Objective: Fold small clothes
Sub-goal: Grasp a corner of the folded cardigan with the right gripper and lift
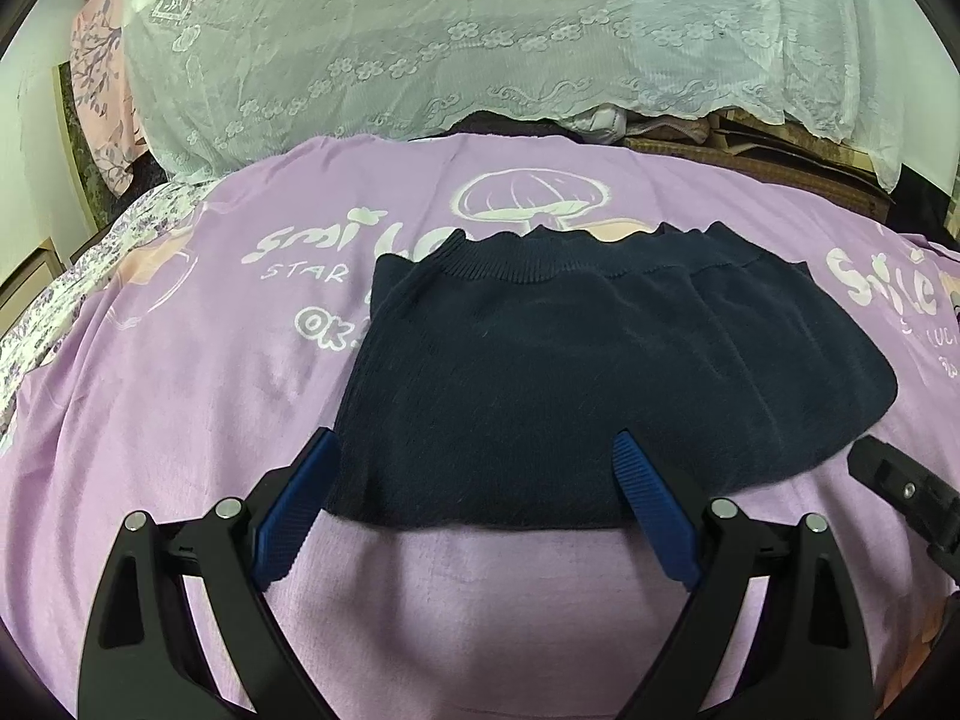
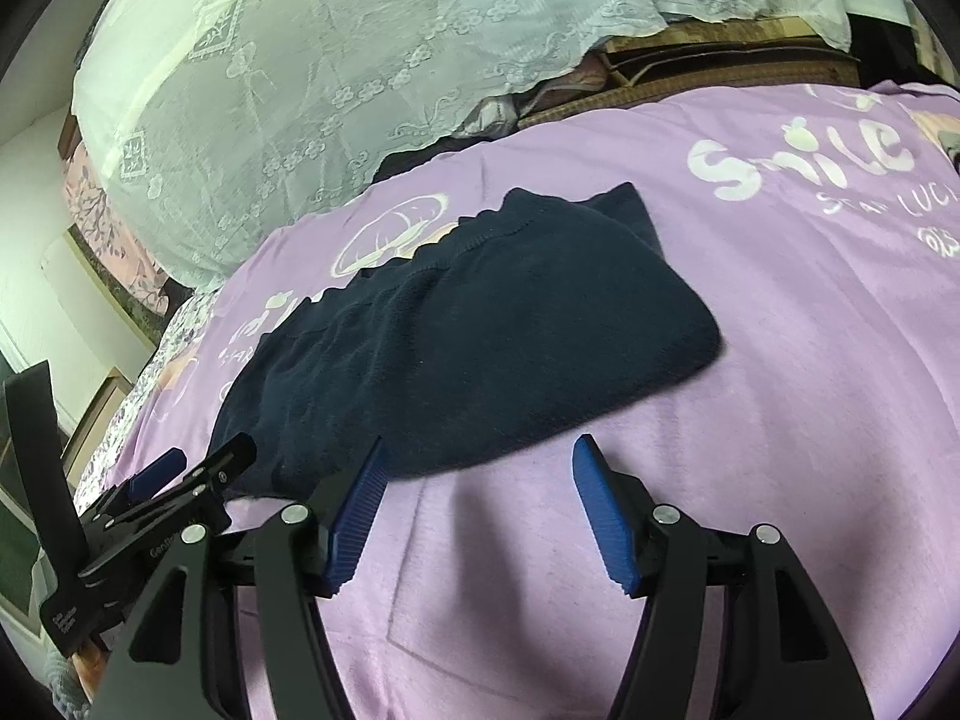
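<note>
Lying flat on the lilac bedspread [image 1: 180,396] is a dark navy knitted garment [image 1: 540,384], folded into a compact, roughly rectangular bundle with its ribbed, wavy hem toward the far edge of the bed. It sits about midway across the spread, partly covering the printed mushroom motif [image 1: 528,198] and white lettering [image 1: 312,246]; its near edge lies a short way in from the near edge of the bed. No box, basket or other container is seen on the bed, and the garment rests directly on the spread.

The left tongs [image 1: 474,450] are spread wide, blue pads [image 1: 648,492] either side of the garment's near edge; the right-hand pad overlaps the fabric, the other stands at its near left corner. Neither pad presses the cloth, and nothing is gripped.

The right tongs [image 2: 480,456] also stand apart, over bare bedspread just beside the garment's near right edge, the left pad [image 2: 360,504] close to the fabric's border. They hold nothing.

Beyond the far edge of the bed, a white lace cover [image 1: 420,42] drapes over a bulky heap; what lies beneath it cannot be identified. A floral sheet [image 1: 90,276] shows at the far left corner of the bed.
</note>
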